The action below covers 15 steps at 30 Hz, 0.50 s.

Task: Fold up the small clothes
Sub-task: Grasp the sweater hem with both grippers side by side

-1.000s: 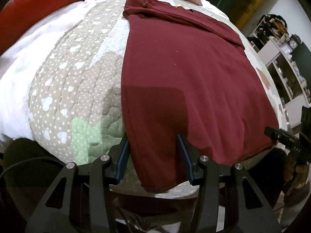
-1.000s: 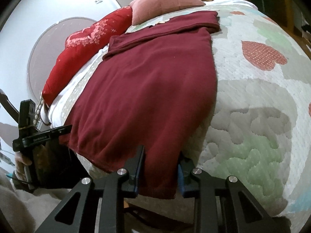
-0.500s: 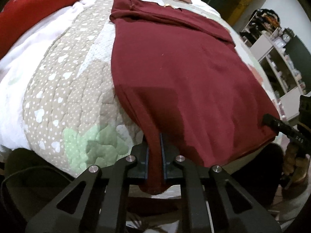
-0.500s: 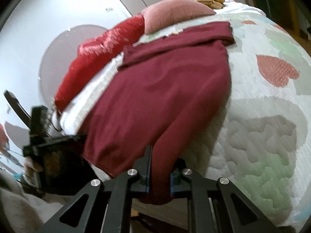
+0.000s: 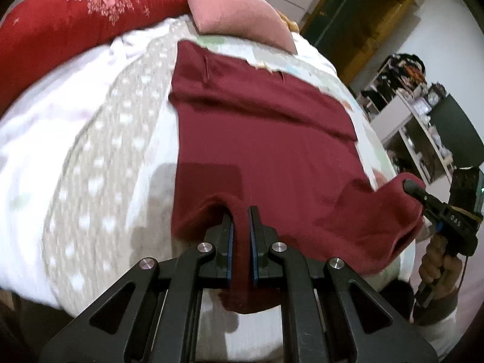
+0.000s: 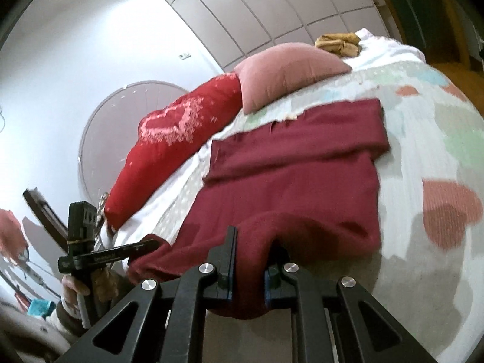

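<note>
A dark red garment (image 5: 266, 139) lies spread on the quilted bed (image 5: 90, 181), its top edge folded over near the pillows. My left gripper (image 5: 241, 220) is shut on the garment's near left hem corner, lifted off the quilt. My right gripper (image 6: 249, 242) is shut on the near right hem corner of the garment (image 6: 296, 187), also lifted. Each gripper shows in the other's view: the right gripper (image 5: 414, 187) at the far right, the left gripper (image 6: 148, 245) at the lower left. The near hem sags between them.
A red pillow (image 5: 75, 15) and a pink pillow (image 5: 236, 9) lie at the head of the bed. Shelves with clutter (image 5: 423, 115) stand to the right. A folded tan item (image 6: 338, 42) lies beyond the pink pillow (image 6: 287, 72). A round wall panel (image 6: 121, 127) is behind.
Both grippers closed on the hem corners, then lifted them up and forward over the garment. The near hem has risen off the bed edge.
</note>
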Motion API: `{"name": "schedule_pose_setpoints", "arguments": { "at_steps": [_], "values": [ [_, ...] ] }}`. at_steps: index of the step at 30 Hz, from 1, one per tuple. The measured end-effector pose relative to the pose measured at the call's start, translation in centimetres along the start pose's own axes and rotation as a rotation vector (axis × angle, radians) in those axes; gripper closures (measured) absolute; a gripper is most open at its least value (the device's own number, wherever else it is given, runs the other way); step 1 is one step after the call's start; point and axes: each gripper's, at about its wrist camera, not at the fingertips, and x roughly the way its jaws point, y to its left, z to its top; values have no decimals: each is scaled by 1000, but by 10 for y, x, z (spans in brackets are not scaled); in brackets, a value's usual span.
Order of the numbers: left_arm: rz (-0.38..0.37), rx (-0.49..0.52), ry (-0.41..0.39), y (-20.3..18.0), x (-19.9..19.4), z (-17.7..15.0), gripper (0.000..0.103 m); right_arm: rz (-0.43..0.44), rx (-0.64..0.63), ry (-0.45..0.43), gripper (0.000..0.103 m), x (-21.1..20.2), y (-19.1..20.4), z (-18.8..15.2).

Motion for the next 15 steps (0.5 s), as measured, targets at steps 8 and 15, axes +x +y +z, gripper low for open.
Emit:
{"name": "schedule_pose_setpoints", "arguments": {
  "at_steps": [8, 15],
  "values": [
    [34, 17, -67, 3, 27, 68, 96, -62, 15, -30, 91, 38, -21, 62],
    [74, 0, -88, 11, 58, 121, 96, -125, 48, -50, 91, 64, -48, 104]
  ]
}}
